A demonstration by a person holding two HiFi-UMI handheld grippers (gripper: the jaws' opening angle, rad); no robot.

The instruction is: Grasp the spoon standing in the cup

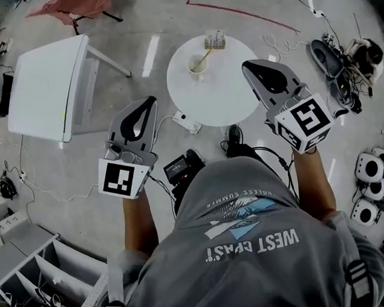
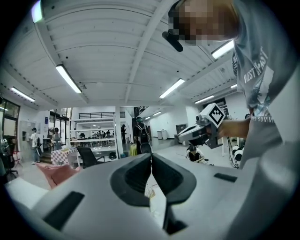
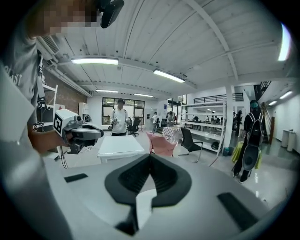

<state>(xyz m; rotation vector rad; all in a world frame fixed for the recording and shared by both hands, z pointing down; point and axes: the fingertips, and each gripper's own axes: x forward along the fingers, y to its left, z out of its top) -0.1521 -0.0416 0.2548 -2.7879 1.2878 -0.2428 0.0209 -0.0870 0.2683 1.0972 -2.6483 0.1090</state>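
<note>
A pale cup [image 1: 196, 66] stands on the round white table [image 1: 230, 92], towards its far side, with a spoon [image 1: 204, 57] leaning out of it to the upper right. My left gripper [image 1: 149, 104] hangs over the floor to the left of the table, well short of the cup; its jaws meet, with nothing between them [image 2: 151, 157]. At the table's right edge my right gripper [image 1: 248, 66] is also shut and empty [image 3: 150, 157], to the right of the cup and apart from it. Neither gripper view shows the cup.
A small box [image 1: 215, 41] sits at the table's far rim. A white rectangular table [image 1: 49, 85] stands to the left, and a power strip [image 1: 188, 123] and cables lie on the floor. Gear [image 1: 344, 62] clutters the right side, and open shelving [image 1: 36, 277] fills the lower left.
</note>
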